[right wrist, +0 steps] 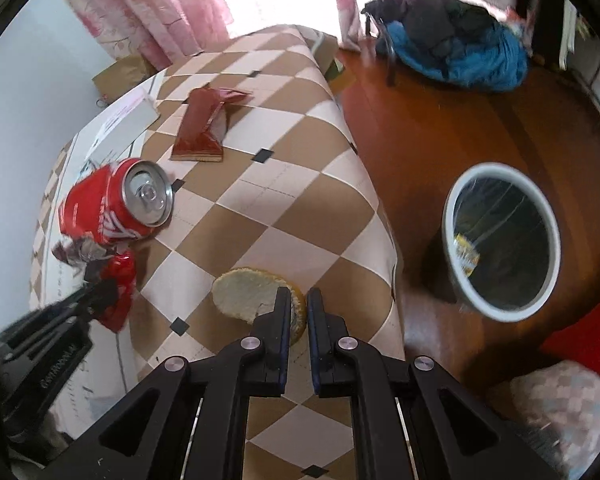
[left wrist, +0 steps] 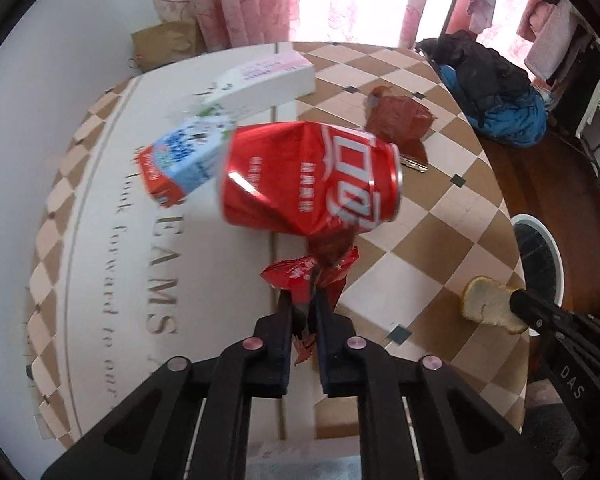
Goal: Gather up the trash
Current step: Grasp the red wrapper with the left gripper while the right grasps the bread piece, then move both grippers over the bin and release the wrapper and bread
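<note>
From the left wrist, the left gripper pinches a red wrapper above the table, beside the crushed red can. From the right wrist, the right gripper is clamped on a piece of peel. Both loads look picked, so the next move is likely a carry right to the white bin on the floor, then letting go over its mouth.

Crushed red can on its side, red wrapper pinched.
</note>
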A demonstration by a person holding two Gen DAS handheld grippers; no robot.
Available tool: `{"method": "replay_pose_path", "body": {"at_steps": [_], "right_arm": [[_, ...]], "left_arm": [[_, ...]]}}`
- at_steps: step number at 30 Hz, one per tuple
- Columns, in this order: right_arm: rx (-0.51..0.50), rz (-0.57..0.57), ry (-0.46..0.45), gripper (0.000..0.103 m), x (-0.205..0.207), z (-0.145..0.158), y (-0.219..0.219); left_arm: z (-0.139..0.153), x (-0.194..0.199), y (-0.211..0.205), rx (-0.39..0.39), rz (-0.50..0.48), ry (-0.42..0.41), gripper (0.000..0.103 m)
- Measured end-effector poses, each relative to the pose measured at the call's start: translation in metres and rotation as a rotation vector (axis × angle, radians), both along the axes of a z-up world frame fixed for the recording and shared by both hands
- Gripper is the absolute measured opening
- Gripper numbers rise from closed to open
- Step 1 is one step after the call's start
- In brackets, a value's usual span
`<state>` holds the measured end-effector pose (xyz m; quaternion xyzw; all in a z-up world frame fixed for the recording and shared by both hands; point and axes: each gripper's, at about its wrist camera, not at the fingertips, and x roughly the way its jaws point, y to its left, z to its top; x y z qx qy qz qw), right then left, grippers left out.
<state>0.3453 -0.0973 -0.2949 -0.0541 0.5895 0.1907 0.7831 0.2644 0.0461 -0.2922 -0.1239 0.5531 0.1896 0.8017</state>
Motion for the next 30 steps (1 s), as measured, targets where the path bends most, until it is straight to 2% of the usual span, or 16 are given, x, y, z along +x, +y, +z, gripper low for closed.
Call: {"method": "replay_pose_path", "body": {"at_steps": [9, 18, 24, 30], "right_arm": [[-0.021, 0.076, -0.092, 0.009, -0.025, 0.019, 0.006], [0.039, 0.095, -0.150, 0.009, -0.045, 0.060, 0.000], [0.075, 0.070, -0.220, 0.009, -0.041, 0.104, -0.022], [0.083, -0.008, -0.291, 0.009, -0.015, 0.145, -0.073]], "left_arm": [[0.018, -0.036, 0.008, 0.045, 0.056, -0.034, 0.005], [0.070, -0.060, 0.000, 0.078, 0.062, -0.135, 0.004], [0.113, -0.048, -0.028, 0.101, 0.002, -0.217, 0.004], [0.144, -0.004, -0.076, 0.092, -0.106, -0.283, 0.004]]}}
